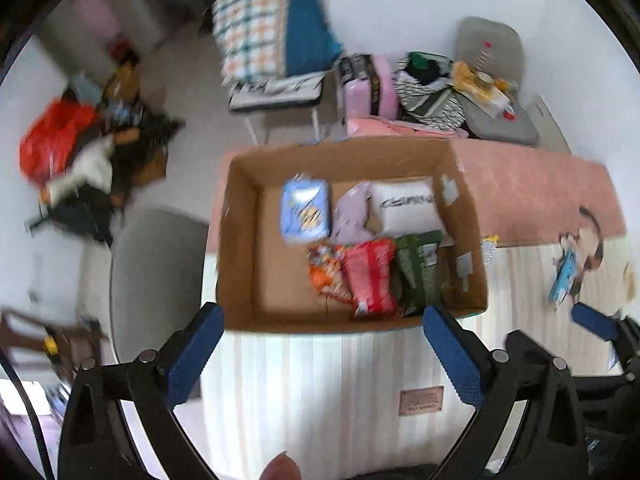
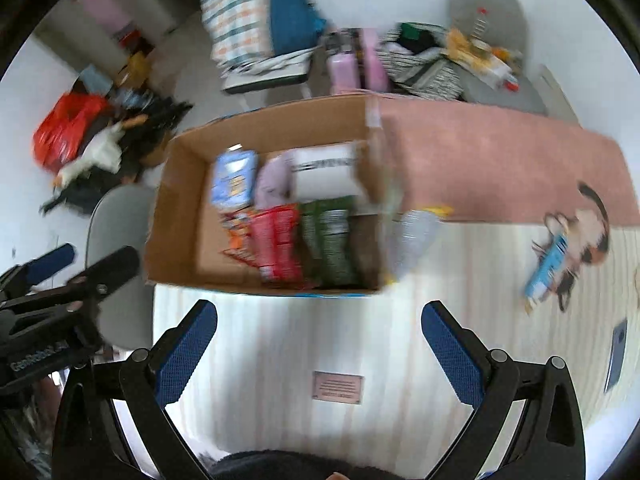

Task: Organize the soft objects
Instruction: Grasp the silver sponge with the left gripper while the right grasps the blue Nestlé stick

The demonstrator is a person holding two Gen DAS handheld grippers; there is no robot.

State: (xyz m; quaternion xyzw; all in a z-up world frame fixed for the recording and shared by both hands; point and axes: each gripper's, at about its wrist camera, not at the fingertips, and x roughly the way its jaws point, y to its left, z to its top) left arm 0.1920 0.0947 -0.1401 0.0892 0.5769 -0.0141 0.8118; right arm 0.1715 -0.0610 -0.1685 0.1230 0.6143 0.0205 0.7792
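left tongs [image 1: 322, 350] wide apart, empty | right tongs [image 2: 320, 346] apart, empty | cardboard box [image 1: 240, 240] at table's far-left edge, packets inside | blue packet [image 2: 546, 266] loose near right edge, long axis slanted, right hand nearer

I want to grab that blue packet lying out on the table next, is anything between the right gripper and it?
Nothing visible blocks it. The right gripper is open and empty above bare tablecloth, and the blue packet lies alone off to its right, well clear of the cardboard box; only the cat print surrounds it.
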